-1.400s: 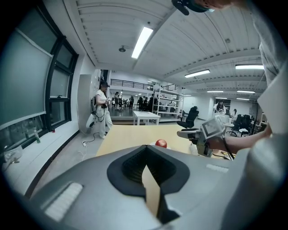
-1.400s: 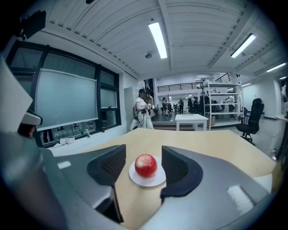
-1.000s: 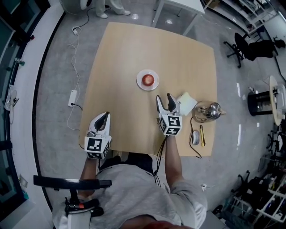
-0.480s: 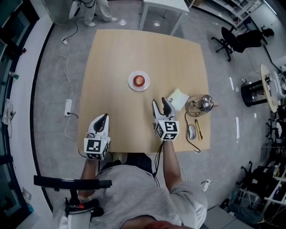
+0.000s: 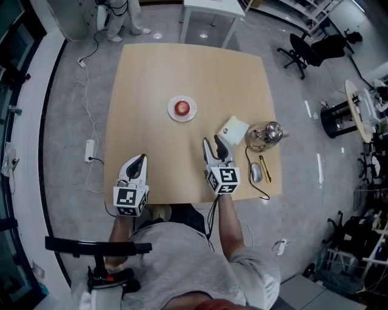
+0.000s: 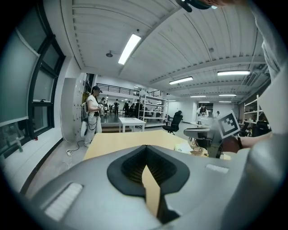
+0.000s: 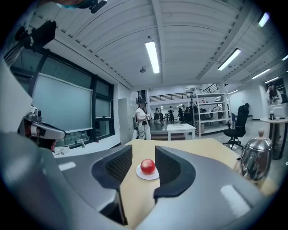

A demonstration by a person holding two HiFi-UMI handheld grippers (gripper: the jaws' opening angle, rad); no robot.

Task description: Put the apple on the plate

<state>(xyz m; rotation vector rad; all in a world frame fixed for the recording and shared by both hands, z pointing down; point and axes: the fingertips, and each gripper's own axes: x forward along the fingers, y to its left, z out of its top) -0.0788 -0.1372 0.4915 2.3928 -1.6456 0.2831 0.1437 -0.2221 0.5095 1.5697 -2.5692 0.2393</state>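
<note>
A red apple sits on a small white plate in the middle of the wooden table. My right gripper hovers over the near part of the table, short of the plate and to its right. Its jaws have just been closing; they are still apart with nothing between them. Along them in the right gripper view I see the apple on the plate, well ahead of the right gripper. My left gripper is shut and empty at the near left edge, and the left gripper view shows bare tabletop.
To the right stand a metal kettle on a round mat and a white folded pad. A mouse with its cable and a yellow pen lie near the right gripper. A person and a white table are beyond.
My right gripper has drawn back from the plate toward the near edge, and its jaws stand narrower. The left gripper has hardly shifted.
</note>
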